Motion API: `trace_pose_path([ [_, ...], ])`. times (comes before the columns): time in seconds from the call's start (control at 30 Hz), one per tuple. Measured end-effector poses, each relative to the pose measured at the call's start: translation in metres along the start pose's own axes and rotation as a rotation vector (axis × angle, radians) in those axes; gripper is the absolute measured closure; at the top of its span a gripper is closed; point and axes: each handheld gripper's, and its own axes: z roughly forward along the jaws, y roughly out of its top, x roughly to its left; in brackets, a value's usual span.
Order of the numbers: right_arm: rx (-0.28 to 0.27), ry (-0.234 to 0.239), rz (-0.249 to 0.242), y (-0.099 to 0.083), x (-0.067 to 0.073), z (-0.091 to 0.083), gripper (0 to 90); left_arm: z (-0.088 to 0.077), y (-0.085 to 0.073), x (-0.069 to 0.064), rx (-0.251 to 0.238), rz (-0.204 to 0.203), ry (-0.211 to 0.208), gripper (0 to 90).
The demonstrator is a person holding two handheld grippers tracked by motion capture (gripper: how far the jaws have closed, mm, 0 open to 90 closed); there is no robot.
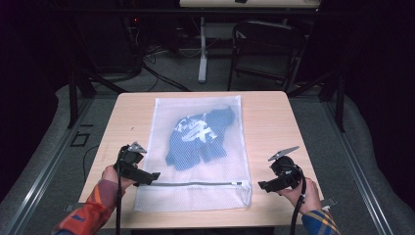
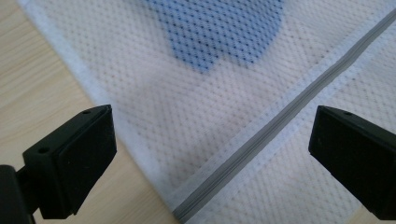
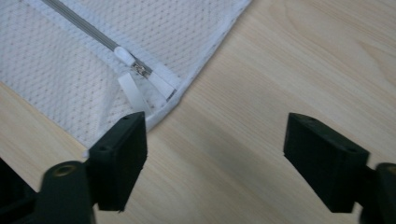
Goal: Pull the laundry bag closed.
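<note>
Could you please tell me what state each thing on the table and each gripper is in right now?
Mesh laundry bag: lying flat on the table.
Zipper: closed, its pull at the bag's right end.
Blue garment: inside the bag, bunched.
Left gripper: open, jaws either side of the zipper's left end, gripping nothing.
Right gripper: open, just off the bag's right corner, gripping nothing.

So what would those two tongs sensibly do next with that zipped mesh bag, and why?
Probably the right tongs should edge toward the zipper pull and close on it. They stand open over bare table beside the mesh bag, whose zipper looks closed with the blue garment inside. The open left tongs could pin the other end.
</note>
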Motion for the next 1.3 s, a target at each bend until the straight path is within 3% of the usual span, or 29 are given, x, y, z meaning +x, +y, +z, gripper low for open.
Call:
trace_pose_path([
  [0.13, 0.003, 0.0, -0.007, 0.002, 0.003, 0.001, 35.0, 0.005, 0.006, -0.008, 0.008, 0.033, -0.009, 0.9],
  [0.17, -0.005, 0.009, -0.008, 0.005, 0.006, 0.003, 45.3, 0.008, 0.011, -0.012, -0.005, 0.045, -0.013, 0.9],
  [0.43, -0.012, 0.015, -0.05, 0.016, 0.019, 0.01, 77.4, 0.026, 0.031, -0.034, -0.002, 0.133, -0.052, 2.5],
  [0.6, 0.004, 0.044, -0.061, 0.02, 0.023, 0.019, 88.5, 0.037, 0.043, -0.049, -0.006, 0.18, -0.078, 7.0],
  [0.67, 0.005, 0.055, -0.065, 0.021, 0.024, 0.023, 90.0, 0.045, 0.052, -0.06, -0.01, 0.219, -0.1, 8.8],
  [0.87, 0.026, 0.063, -0.095, 0.027, 0.03, 0.034, 90.0, 0.063, 0.069, -0.084, -0.017, 0.283, -0.155, 16.3],
  [1.1, 0.038, 0.056, -0.119, 0.027, 0.031, 0.04, 90.0, 0.085, 0.082, -0.108, -0.025, 0.335, -0.212, 25.2],
  [1.3, 0.038, 0.063, -0.105, 0.027, 0.032, 0.047, 90.0, 0.097, 0.085, -0.125, -0.023, 0.369, -0.252, 33.1],
])
